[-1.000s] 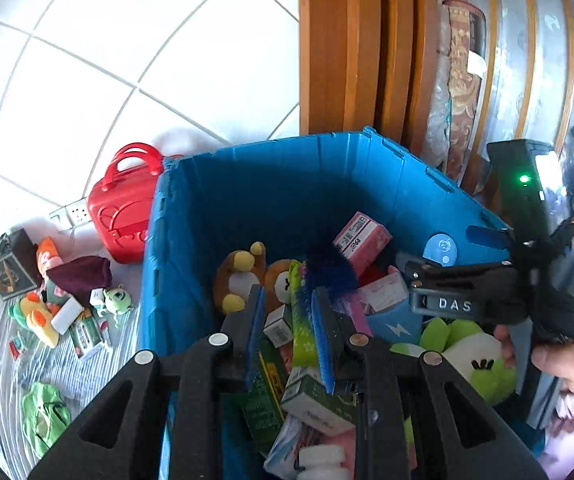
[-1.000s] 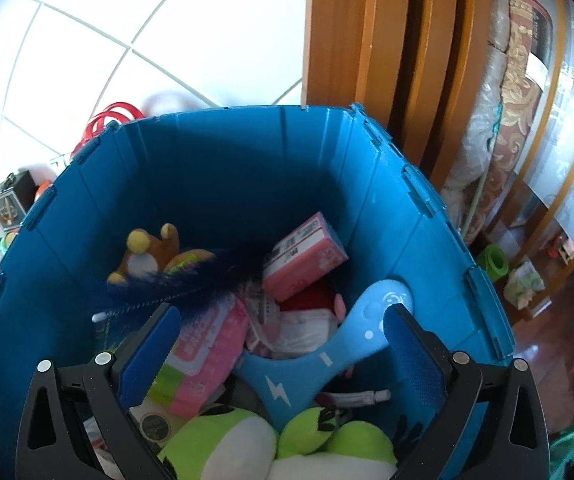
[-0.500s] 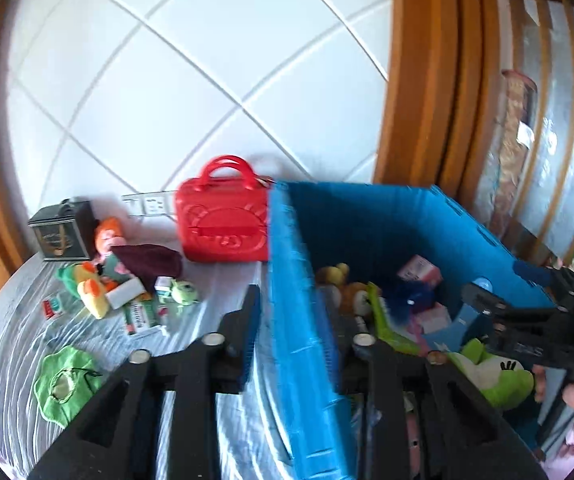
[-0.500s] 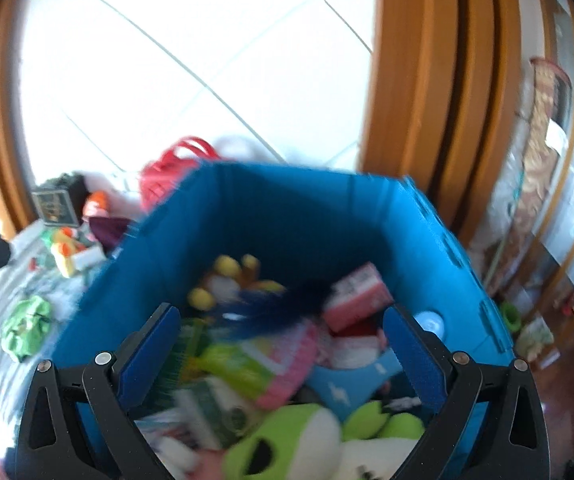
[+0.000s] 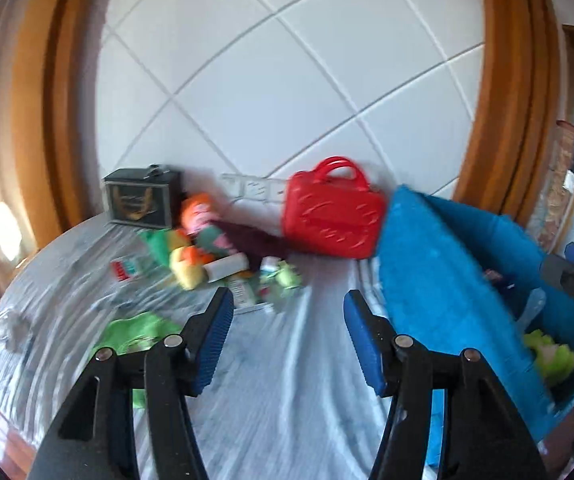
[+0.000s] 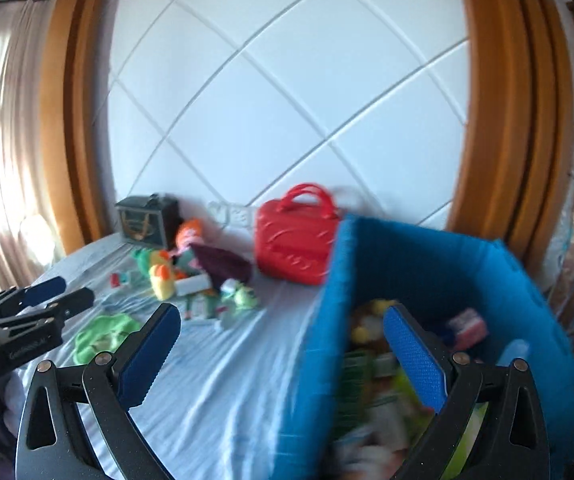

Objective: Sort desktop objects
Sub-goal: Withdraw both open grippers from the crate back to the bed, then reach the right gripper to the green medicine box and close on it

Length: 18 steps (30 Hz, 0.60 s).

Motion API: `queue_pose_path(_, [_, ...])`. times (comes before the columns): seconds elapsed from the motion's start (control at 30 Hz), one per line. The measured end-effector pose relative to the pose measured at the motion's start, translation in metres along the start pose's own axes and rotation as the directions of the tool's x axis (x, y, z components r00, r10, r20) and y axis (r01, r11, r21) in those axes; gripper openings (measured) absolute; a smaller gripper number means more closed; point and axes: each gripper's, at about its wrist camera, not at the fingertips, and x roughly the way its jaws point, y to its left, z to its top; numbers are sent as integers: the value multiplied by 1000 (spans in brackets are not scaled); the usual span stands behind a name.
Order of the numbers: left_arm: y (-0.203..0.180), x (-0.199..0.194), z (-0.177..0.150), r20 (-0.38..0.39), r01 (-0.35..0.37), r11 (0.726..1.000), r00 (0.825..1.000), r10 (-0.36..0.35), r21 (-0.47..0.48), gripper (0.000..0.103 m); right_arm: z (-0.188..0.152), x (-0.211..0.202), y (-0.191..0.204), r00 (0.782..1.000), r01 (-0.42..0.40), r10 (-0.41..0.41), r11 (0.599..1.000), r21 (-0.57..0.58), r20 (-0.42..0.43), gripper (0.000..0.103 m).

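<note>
left gripper (image 5: 287,312): jaws opening, nothing between them, over striped cloth (image 5: 287,400)
right gripper (image 6: 283,328): jaws wide apart, empty, straddling near wall of blue bin (image 6: 319,360)
blue bin: right of left gripper, part-filled with toys
loose toy pile (image 5: 215,256): ahead-left of both grippers
red bag (image 5: 331,220): ahead, touching the bin

Ahead of the jaws a glossy red plastic case (image 5: 333,220) sits on wrinkled matt striped cloth (image 5: 287,380), beside a matt blue plastic bin (image 6: 443,272) below polished wood trim (image 6: 503,120).
</note>
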Motion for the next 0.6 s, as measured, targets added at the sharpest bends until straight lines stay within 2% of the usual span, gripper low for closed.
queue_pose_path(0.2, [120,6,-22,-79,-84,996,993,81,-25,56,-7,43,96,995,-27,28,999,17,-94,103])
queue_pose_path(0.33, [181,13,-40,-109,-141,990,985,137,-30,57,-22,71,135,988,-27,30,999,21,-154,103])
queue_pose_path(0.43, [211,28,-53,-170,-156,986,975,144,-56,57,-33,96,151,979,-38,40,999,14,-202,103])
queue_pose_path(0.6, [240,63,-73,-253,-181,979,955,152,-92,57,-51,136,161,960,-24,22,1000,-2,-280,103])
